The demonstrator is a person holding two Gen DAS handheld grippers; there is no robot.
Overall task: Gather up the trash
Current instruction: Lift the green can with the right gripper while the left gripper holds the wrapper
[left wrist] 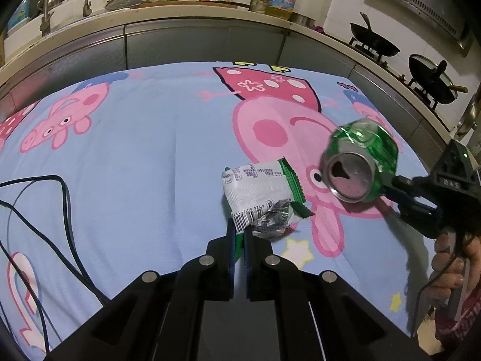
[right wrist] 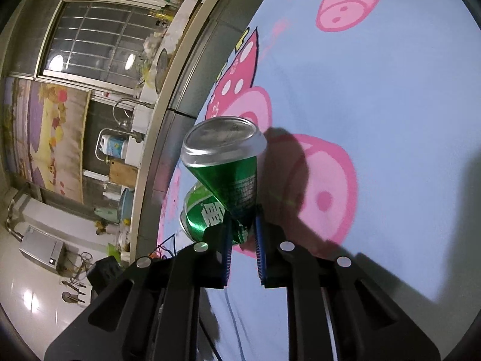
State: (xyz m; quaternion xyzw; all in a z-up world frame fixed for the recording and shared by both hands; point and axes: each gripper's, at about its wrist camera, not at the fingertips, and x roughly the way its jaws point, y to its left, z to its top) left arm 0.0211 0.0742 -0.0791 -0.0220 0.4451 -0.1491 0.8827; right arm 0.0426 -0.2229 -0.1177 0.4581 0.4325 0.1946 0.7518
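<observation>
My left gripper (left wrist: 238, 234) is shut on a crumpled green and white snack wrapper (left wrist: 258, 194), held just above the blue cartoon-pig cloth (left wrist: 144, 150). My right gripper (right wrist: 243, 234) is shut on a crushed green drink can (right wrist: 231, 168), pinched at its flattened middle and lifted off the cloth. In the left wrist view the can (left wrist: 359, 167) shows its opened silver top, to the right of the wrapper, with the right gripper (left wrist: 387, 185) behind it and a hand on its handle.
Black cables (left wrist: 60, 225) lie across the cloth at the left. A kitchen counter (left wrist: 186, 15) with a sink, bottles and a stove with black woks (left wrist: 433, 81) runs behind the table. The floor (right wrist: 36, 294) lies beyond the table's edge.
</observation>
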